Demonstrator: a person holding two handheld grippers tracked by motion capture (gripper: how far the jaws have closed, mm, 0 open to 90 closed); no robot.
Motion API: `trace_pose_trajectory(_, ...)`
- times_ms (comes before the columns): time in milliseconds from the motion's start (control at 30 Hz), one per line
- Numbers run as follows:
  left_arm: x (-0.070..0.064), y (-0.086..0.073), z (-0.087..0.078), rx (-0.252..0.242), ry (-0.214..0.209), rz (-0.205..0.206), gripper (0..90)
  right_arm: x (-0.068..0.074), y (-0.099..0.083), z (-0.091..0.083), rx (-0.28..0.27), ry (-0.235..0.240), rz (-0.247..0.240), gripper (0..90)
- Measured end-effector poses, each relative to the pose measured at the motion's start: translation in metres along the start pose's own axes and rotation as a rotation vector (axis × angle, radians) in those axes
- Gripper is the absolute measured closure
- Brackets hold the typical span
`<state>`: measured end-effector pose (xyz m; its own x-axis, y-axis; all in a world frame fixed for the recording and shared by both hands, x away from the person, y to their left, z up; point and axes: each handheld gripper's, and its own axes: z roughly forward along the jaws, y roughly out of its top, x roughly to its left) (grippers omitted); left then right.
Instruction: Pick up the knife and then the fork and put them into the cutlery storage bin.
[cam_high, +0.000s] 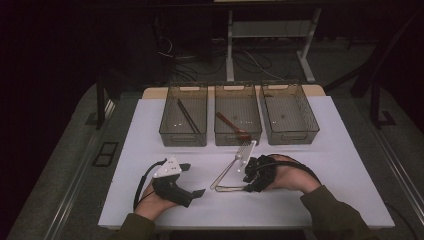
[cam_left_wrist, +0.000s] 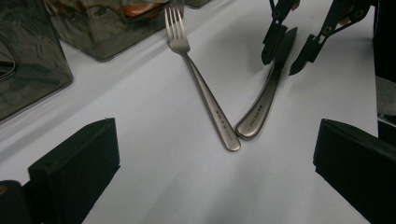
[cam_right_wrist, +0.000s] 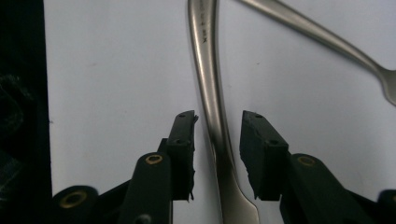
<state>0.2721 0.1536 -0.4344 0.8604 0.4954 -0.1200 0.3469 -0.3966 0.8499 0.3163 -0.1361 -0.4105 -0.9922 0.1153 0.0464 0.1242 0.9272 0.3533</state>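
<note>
Item: knife, steel, lying flat on the white table in front of the middle bin. Its handle end touches the handle end of the fork, the two making a V.

Right gripper: my jaws stand apart, one on each side of the knife's neck, neither pad yet pressing the metal. I judge I am about to close and lift.

Left gripper: jaws wide apart, holding nothing, hovering near the handle ends.

Bins: three clear bins in a row at the far side. Left bin holds dark chopsticks; the middle bin holds a brown spoon; right bin looks empty.

Risks, as I judge them:
- The knife is thin and flat on the table; the pads could close above it or scrape the tabletop and miss.
- The steel is smooth, so a grip on the narrow neck may slip or let the knife swing down at one end.
- Gripped off its balance point, the knife may tilt as it rises.
- The handle touches the fork's; lifting or dragging could nudge the fork and shift it.
- A tilted knife could catch a bin's rim on the way in.

Writing: small stamped lettering on both handles in the left gripper view, and on the knife in the right gripper view; too small and blurred for me to read. No brand legible on the bins or grippers.
</note>
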Motion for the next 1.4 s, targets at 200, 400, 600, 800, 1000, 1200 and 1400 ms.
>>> trace_pose_trajectory(200,0.0,0.0,0.0,0.004,-0.001,-0.003,0.0,0.001,0.006,0.008,0.07,0.002,-0.046,70.0)
trace_pose_trajectory(400,0.0,0.0,0.001,0.004,-0.003,-0.003,0.0,-0.001,0.013,0.014,0.129,-0.003,-0.095,73.6)
trace_pose_trajectory(600,0.0,0.0,0.001,0.006,-0.002,-0.002,0.0,0.001,0.021,0.016,0.193,-0.01,-0.125,76.5)
trace_pose_trajectory(800,0.0,0.0,0.001,0.003,-0.004,-0.003,0.0,0.003,0.023,0.016,0.21,-0.017,-0.129,78.4)
trace_pose_trajectory(1000,0.0,0.0,0.0,0.005,-0.004,0.0,0.0,0.002,0.017,0.014,0.177,-0.009,-0.121,78.5)
trace_pose_trajectory(1200,0.001,0.0,0.0,-0.001,-0.001,-0.005,0.0,0.0,0.006,0.007,0.13,0.0,-0.073,78.5)
trace_pose_trajectory(1400,0.001,0.0,0.0,-0.003,0.002,-0.005,0.0,-0.005,-0.005,-0.006,0.043,-0.011,-0.014,78.5)
